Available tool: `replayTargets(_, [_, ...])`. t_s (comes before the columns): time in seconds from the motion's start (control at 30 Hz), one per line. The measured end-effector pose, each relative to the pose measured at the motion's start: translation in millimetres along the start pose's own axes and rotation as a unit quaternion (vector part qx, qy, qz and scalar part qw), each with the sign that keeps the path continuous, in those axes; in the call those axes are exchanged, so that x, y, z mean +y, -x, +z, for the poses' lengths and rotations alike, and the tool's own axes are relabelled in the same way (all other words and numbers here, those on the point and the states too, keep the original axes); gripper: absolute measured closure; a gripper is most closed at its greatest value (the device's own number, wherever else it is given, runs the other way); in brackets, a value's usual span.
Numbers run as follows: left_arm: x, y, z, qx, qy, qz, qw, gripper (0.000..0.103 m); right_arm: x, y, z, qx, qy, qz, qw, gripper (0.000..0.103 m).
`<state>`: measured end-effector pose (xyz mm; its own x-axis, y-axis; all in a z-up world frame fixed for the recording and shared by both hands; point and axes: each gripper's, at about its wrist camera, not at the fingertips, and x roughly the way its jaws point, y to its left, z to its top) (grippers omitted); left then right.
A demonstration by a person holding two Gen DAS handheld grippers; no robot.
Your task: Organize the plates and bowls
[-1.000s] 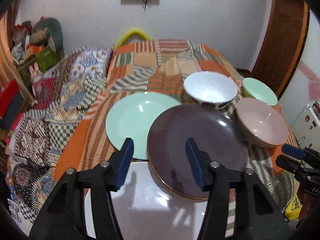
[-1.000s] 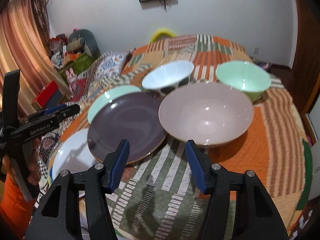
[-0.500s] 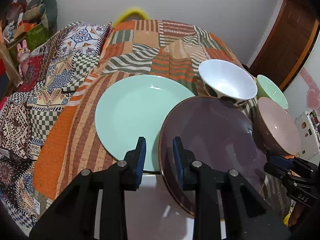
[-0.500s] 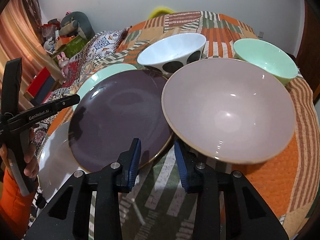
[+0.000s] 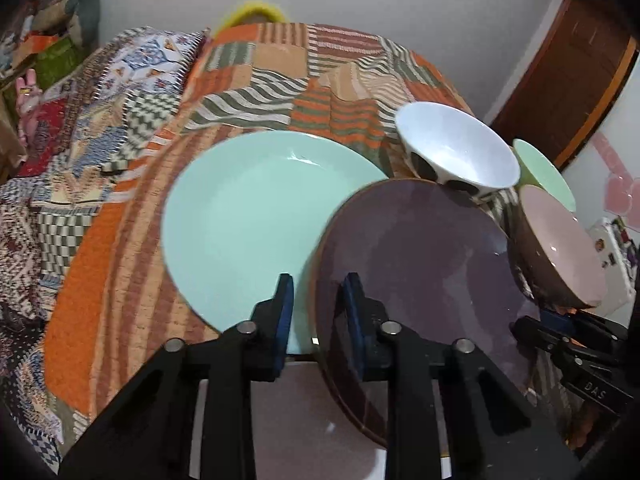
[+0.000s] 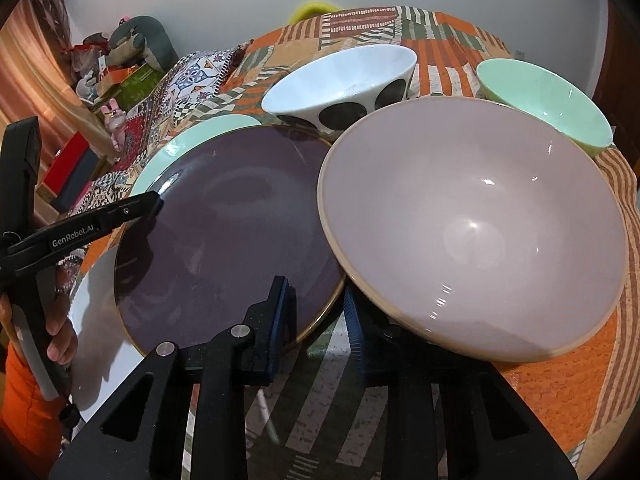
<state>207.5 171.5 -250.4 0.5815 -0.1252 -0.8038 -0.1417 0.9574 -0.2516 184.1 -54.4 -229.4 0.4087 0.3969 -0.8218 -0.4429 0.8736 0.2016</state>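
A dark purple plate (image 5: 420, 264) (image 6: 224, 232) lies on the quilt, overlapping a mint plate (image 5: 240, 216) and a white plate (image 5: 304, 412). My left gripper (image 5: 318, 308) straddles its left rim. Its jaws are closing, with a slit still showing on each side of the rim. My right gripper (image 6: 316, 308) is shut on the plate's gold right rim, one finger on the plate, the other under the overhanging rim of the pink bowl (image 6: 480, 232). Behind stand a white bowl with black dots (image 6: 340, 76) and a mint bowl (image 6: 548, 96).
The dishes rest on a bed with an orange patchwork quilt (image 5: 120, 240). Toys and boxes (image 6: 132, 52) pile up at the far left, and a wooden door (image 5: 580, 80) stands at the right. A person's hand (image 6: 60, 336) holds the left gripper's handle.
Both grippers came down and forward to the purple plate. Their jaws narrowed from wide apart to a small gap around its rim. The dishes stayed where they were.
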Motion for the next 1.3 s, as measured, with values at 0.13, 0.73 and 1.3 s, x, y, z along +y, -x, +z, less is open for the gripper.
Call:
replayTargets(0.13, [-2.9,-0.8,-1.8,-0.003,-0.005,0.003,1.0000,0.083,2.2,1.6,-0.1,-0.004,0.000,-0.002,1.000,0.078])
replayTargets(0.73, [-18.4,39.8,-41.5,0.007,-0.010,0.017,0.9998,0.083,4.0,15.8,-9.2,0.003,0.002,0.006,1.000,0.079])
replayTargets(1.3, [-76.3,72.7,-86.4,0.023,-0.053,-0.003,0.9983,0.083,-19.0,57.0,-51.0,0.003,-0.026,-0.001,1.000,0.079])
